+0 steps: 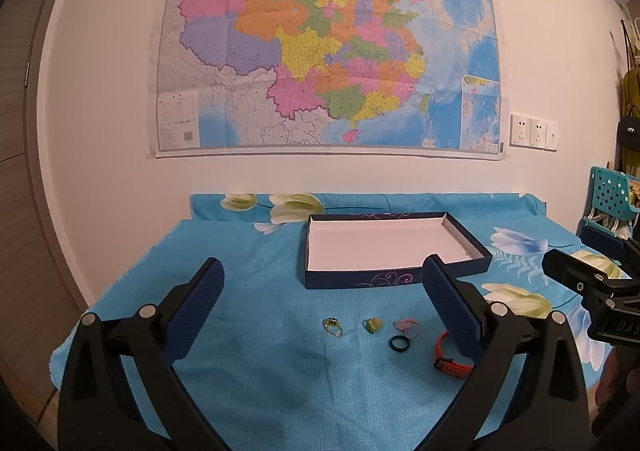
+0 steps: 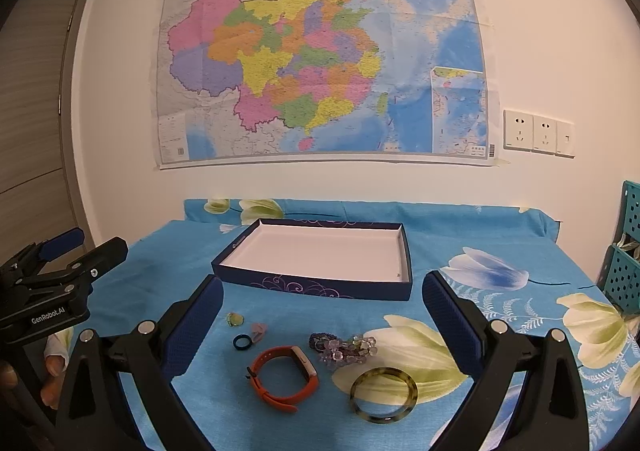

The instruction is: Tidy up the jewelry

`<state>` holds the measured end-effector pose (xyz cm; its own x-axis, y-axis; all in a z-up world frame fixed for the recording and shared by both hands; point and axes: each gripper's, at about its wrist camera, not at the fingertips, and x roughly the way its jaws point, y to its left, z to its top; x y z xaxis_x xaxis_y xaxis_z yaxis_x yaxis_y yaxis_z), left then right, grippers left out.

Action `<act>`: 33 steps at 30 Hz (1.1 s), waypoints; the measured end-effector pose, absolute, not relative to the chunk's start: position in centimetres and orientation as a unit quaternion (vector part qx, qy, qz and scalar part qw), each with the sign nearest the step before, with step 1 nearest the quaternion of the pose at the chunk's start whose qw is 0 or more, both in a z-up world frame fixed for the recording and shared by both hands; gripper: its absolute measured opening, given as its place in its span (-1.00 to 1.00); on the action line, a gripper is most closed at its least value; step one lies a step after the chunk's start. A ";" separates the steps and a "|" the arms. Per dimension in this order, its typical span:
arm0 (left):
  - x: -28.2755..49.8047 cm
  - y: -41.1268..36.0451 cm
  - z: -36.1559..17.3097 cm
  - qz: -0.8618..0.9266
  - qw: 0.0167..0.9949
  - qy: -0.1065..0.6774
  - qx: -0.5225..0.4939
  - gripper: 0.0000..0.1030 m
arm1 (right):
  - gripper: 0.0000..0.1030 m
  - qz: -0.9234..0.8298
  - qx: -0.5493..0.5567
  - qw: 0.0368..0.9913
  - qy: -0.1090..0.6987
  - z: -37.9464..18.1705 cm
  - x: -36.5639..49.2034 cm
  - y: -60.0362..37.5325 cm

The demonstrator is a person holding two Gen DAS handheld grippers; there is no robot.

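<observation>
Both tools, the left tool (image 1: 322, 297) and right tool (image 2: 323, 303), are held apart above the blue floral-clothed desk (image 2: 500, 251). An orange strap watch (image 2: 285, 378) and mottled round bangle (image 2: 383, 395) are laid before the shallow navy cardboard box (image 2: 320, 288).

Box (image 2: 320, 285): stood open-topped at the far middle of the table, its low walls the only raised barrier.
Near cloth (image 1: 248, 383): lay bare left of the green ring (image 1: 333, 327).
Jewelry row: watch (image 2: 284, 377), beads (image 2: 344, 349) and bangle (image 2: 383, 395) lay close together, narrow gaps between.
Right side: basket (image 2: 624, 283) stood at the table's edge.
</observation>
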<state>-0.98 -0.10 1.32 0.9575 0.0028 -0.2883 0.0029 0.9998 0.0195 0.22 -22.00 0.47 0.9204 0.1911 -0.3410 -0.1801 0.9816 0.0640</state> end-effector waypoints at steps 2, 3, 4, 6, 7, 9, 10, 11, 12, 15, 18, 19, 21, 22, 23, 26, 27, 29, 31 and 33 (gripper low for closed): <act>-1.0 0.0 1.3 -0.001 0.989 0.146 0.009 0.89 | 0.87 0.095 0.016 0.980 0.175 0.5 0.2 -22.0; -1.0 -0.1 1.3 -0.001 0.989 0.145 0.010 0.89 | 0.87 0.096 0.016 0.980 0.175 0.5 0.2 -22.0; -1.0 -0.1 1.2 -0.001 0.989 0.145 0.010 0.89 | 0.87 0.095 0.016 0.980 0.176 0.5 0.3 -21.9; -1.0 -0.1 1.2 -0.001 0.989 0.145 0.009 0.89 | 0.87 0.097 0.017 0.980 0.175 0.4 0.3 -21.9; -1.1 -0.1 1.4 -0.001 0.989 0.145 0.009 0.89 | 0.87 0.096 0.018 0.980 0.175 0.4 0.3 -21.8; -1.0 -0.1 1.2 -0.001 0.989 0.145 0.009 0.89 | 0.87 0.097 0.018 0.979 0.176 0.4 0.4 -21.9; -1.0 -0.1 1.2 -0.001 0.989 0.145 0.009 0.89 | 0.87 0.098 0.019 0.979 0.176 0.4 0.4 -21.8; -1.0 -0.1 1.2 -0.001 0.989 0.145 0.009 0.89 | 0.87 0.098 0.019 0.979 0.176 0.4 0.4 -21.7; -1.0 -0.1 1.2 -0.001 0.989 0.145 0.009 0.89 | 0.87 0.097 0.018 0.979 0.176 0.4 0.4 -21.7; -1.0 -0.1 1.1 -0.001 0.989 0.144 0.009 0.89 | 0.87 0.098 0.020 0.979 0.176 0.3 0.4 -21.7; -1.0 -0.1 1.1 -0.001 0.989 0.144 0.009 0.89 | 0.87 0.098 0.020 0.979 0.176 0.3 0.4 -21.8; -1.0 0.0 1.3 -0.001 0.989 0.145 0.009 0.89 | 0.87 0.098 0.020 0.979 0.176 0.3 0.4 -21.8; -1.1 0.0 1.2 -0.001 0.989 0.144 0.009 0.89 | 0.87 0.099 0.021 0.979 0.176 0.2 0.4 -21.8; -1.1 0.0 1.2 -0.001 0.989 0.145 0.009 0.89 | 0.87 0.099 0.021 0.979 0.176 0.1 0.4 -21.7; -1.0 -0.1 1.1 -0.001 0.990 0.144 0.010 0.89 | 0.87 0.099 0.022 0.979 0.176 0.1 0.4 -21.8; -1.1 0.0 1.2 -0.001 0.989 0.144 0.010 0.89 | 0.87 0.101 0.024 0.979 0.176 -0.2 0.4 -21.8; -1.0 -0.1 1.0 -0.001 0.990 0.144 0.010 0.89 | 0.87 0.102 0.024 0.979 0.176 -0.2 0.3 -21.7; -1.0 -0.1 1.1 -0.001 0.989 0.144 0.009 0.89 | 0.87 0.100 0.023 0.979 0.177 -0.1 0.4 -21.7; -1.0 -0.1 1.0 -0.001 0.990 0.144 0.010 0.89 | 0.87 0.101 0.024 0.979 0.178 0.0 0.4 -21.8; -1.0 -0.1 1.0 -0.001 0.990 0.144 0.009 0.89 | 0.87 0.101 0.024 0.979 0.177 0.0 0.4 -21.8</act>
<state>-0.98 -0.06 1.00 0.9586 0.0002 -0.2849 0.0051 0.9998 0.0177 0.42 -21.80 -0.03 0.9169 0.2062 -0.3417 -0.1889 0.9784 0.0835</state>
